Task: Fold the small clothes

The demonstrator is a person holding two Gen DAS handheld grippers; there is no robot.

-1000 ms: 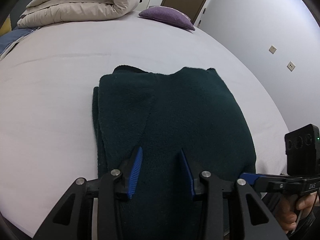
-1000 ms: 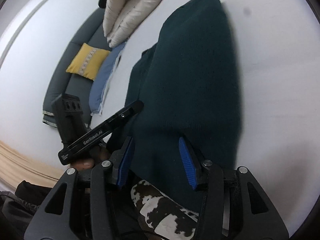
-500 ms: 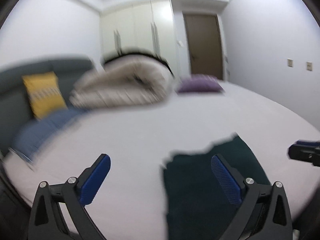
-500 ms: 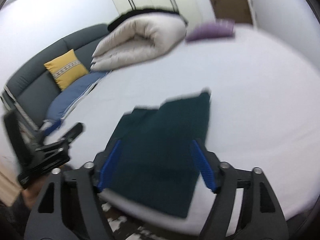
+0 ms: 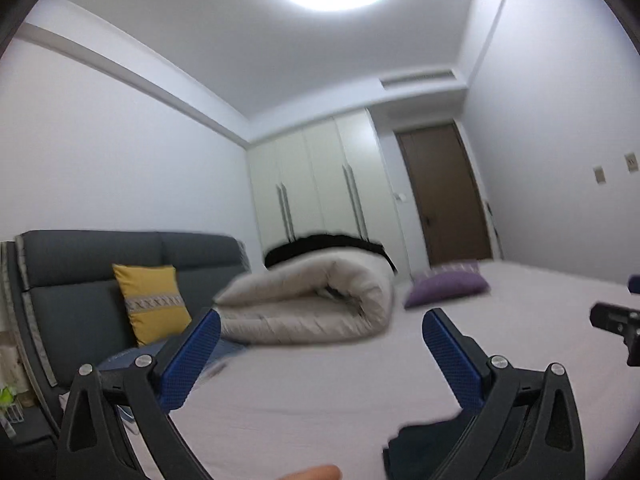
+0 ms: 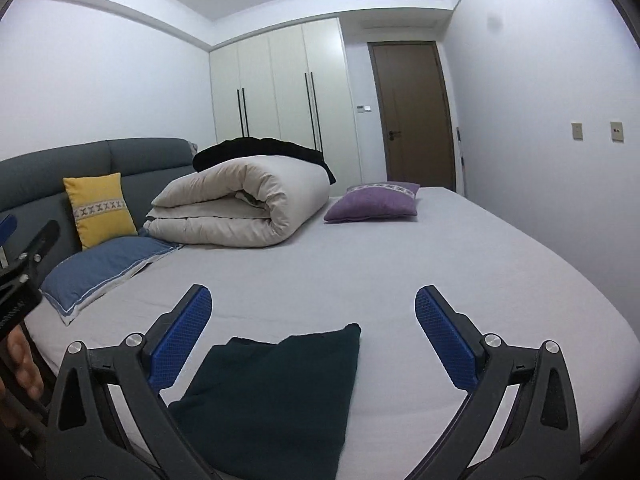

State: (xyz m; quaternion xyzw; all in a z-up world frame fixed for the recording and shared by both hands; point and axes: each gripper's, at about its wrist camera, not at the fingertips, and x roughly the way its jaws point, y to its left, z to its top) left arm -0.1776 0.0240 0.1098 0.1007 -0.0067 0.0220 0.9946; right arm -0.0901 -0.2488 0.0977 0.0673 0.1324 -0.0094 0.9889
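The folded dark green knitted garment (image 6: 276, 396) lay flat on the pale grey bed sheet (image 6: 400, 264) near the bed's near edge, below and ahead of both tools, its long axis running away from the person toward the rolled cream quilt (image 6: 244, 208). The right gripper (image 6: 312, 332) hung over it, blue-padded jaws opening wide with nothing pinched between them; the cloth sat low between the fingers but apart from the pads. The left gripper (image 5: 320, 348) stood spread too and empty, pointing level across the room, so only a dark corner of the garment (image 5: 424, 440) showed at its lower right, blurred, probably the same fold. I judged the right hand the nearer one, sitting almost squarely above the cloth. No basket or box was in sight; a purple cushion (image 6: 372, 202) and a blue pillow (image 6: 104, 268) sat farther up the bed
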